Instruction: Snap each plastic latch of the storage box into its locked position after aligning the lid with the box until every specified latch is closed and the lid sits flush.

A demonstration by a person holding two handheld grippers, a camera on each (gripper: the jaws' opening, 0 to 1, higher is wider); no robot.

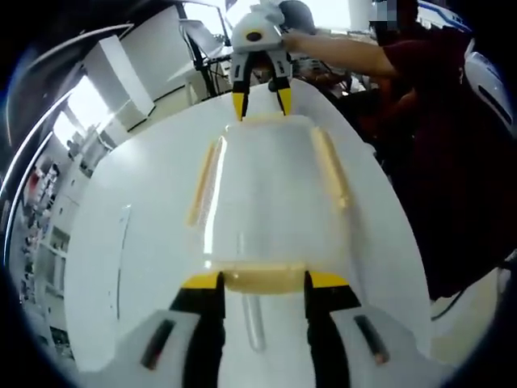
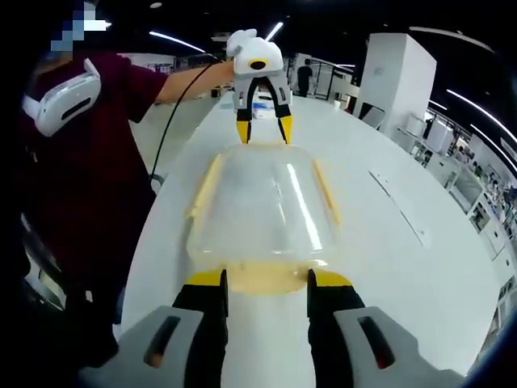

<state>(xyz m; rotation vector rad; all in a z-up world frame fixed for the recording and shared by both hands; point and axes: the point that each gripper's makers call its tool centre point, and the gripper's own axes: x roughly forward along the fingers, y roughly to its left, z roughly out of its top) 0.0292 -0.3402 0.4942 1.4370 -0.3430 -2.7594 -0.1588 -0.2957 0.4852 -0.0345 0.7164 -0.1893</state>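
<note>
While each gripper's jaws straddle an end latch point(image 1: 264, 280) of the storage box point(image 1: 266, 194), seemingly spread and unclamped, uneven pressing could tilt the lid point(image 2: 262, 202) or slide it across the table point(image 2: 388, 234).

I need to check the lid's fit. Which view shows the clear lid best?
The right gripper view: the lid shows clearly against the table. In the left gripper view the lid washes out into the white table.
</note>
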